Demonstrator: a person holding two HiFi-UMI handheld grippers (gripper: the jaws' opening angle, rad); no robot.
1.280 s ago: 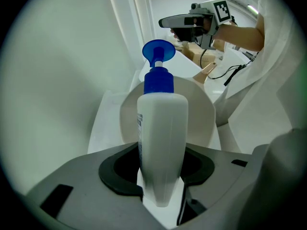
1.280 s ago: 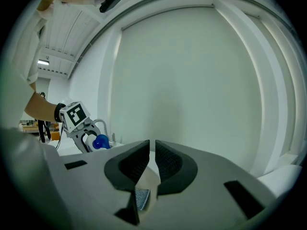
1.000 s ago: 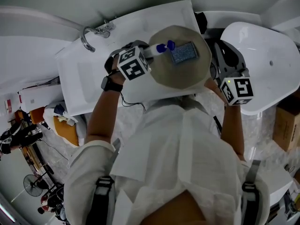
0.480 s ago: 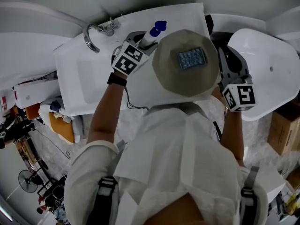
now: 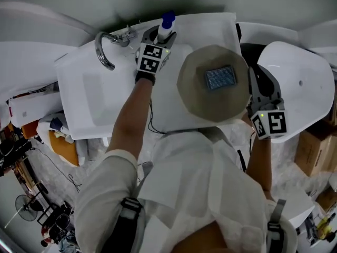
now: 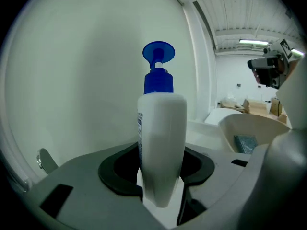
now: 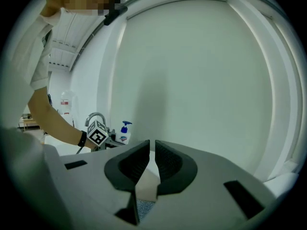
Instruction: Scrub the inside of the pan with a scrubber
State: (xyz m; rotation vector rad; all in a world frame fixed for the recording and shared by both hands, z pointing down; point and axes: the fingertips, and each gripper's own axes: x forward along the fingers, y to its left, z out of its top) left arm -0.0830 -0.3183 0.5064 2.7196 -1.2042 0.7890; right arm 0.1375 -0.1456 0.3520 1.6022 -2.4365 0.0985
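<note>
White sink [image 5: 84,99], faucet [image 5: 102,49] behind.
- My left gripper [image 6: 161,176]: clamped on soap bottle [image 6: 160,128].
- My right gripper [image 7: 149,152]: closed on pan [image 5: 185,86] edge.
- Scrubber [image 5: 220,78]: loose in pan.
- Scrubbing: not begun, I judge.

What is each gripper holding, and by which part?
Left gripper clamps the soap pump bottle low on its body. Right gripper pinches the pan at its edge.

White shirt [image 5: 210,167], blk watch [image 5: 144,78]

White pump bottle [image 6: 161,143] upright between fingers [image 6: 120,169], seemingly gripped; beige pan [image 6: 256,125] at right.
</note>
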